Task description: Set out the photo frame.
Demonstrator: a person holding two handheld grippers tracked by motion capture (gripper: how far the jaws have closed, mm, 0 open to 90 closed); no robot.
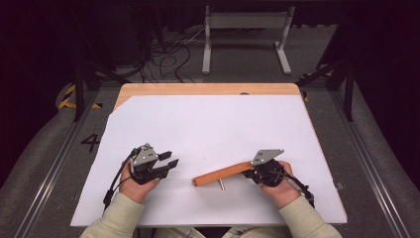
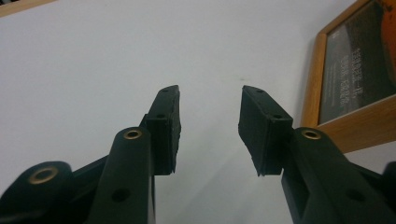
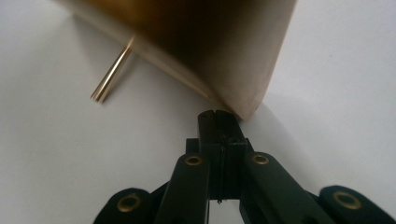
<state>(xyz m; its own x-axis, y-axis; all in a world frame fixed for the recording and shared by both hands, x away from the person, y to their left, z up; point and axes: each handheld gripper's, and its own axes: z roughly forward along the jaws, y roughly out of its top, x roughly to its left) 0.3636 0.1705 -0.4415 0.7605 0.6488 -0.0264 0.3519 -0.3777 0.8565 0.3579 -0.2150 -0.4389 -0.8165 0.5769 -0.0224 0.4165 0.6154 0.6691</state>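
Observation:
A wooden picture frame (image 1: 220,173) stands on its edge on the white sheet (image 1: 208,124), propped by a thin metal leg (image 1: 222,185) on the near side. My right gripper (image 1: 249,173) is shut with nothing between its jaws. In the right gripper view its tips (image 3: 217,114) sit right at the lower corner of the frame's brown back (image 3: 210,46), with the leg (image 3: 112,74) to the left. My left gripper (image 1: 170,158) rests open and holds nothing, left of the frame. In the left gripper view (image 2: 210,100) the frame's front (image 2: 355,70) shows at the right edge.
The white sheet covers most of a wooden table (image 1: 208,89), whose bare far edge shows behind it. Beyond the table are cables (image 1: 168,54) on the floor and a white metal stand (image 1: 245,29). Dark rails run along both sides of the table.

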